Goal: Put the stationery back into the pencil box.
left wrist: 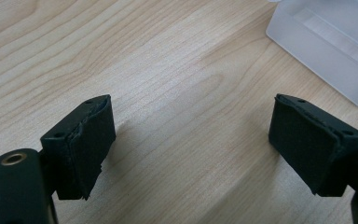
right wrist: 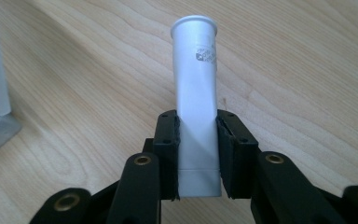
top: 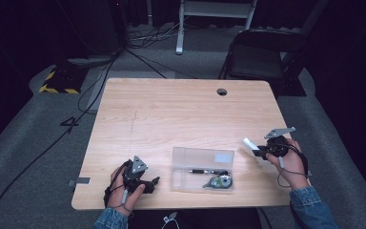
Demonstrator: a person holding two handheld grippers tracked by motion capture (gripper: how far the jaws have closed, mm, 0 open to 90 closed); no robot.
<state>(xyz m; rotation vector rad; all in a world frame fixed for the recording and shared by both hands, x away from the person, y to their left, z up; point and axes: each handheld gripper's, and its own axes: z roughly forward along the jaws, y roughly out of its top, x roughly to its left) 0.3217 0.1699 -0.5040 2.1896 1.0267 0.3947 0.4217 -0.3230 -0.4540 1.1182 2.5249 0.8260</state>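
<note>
White tube (right wrist: 196, 112), its round cap end pointing away and its flat crimped end at the base of the jaws, is clamped between the black pads of the right hand-held gripper (right wrist: 198, 154), both pads pressed against the tube's sides; beneath it runs the pale wood grain of the worktop (right wrist: 307, 84). From the high view the same tube (top: 249, 144) sticks out up and to the left of the right hand-held gripper (top: 259, 151), raised near the worktop's right edge in a hand with a denim cuff.

Near the front edge on the other side, the left hand-held gripper (top: 153, 182) rests low over the worktop (top: 171, 109) with its jaws spread wide and nothing between them. Its own camera shows the left hand-held gripper (left wrist: 191, 149) with two padded jaws well apart over bare wood, and a corner of a frosted plastic case (left wrist: 326, 51) at upper right.

Between the two hands, close to the front edge, lies the clear plastic case (top: 203, 157), open, holding a black pen (top: 208, 171) and, just in front of it, a greenish correction-tape dispenser (top: 219, 182). The left gripper's tips point toward the case's left end; the tube is held apart from the case, off to its right.

Farther back a round cable hole (top: 222, 91) marks the worktop's far edge. Beyond it stand a dark folding chair (top: 259, 55), cables across grey floor, and a black-and-yellow striped base (top: 57, 83).
</note>
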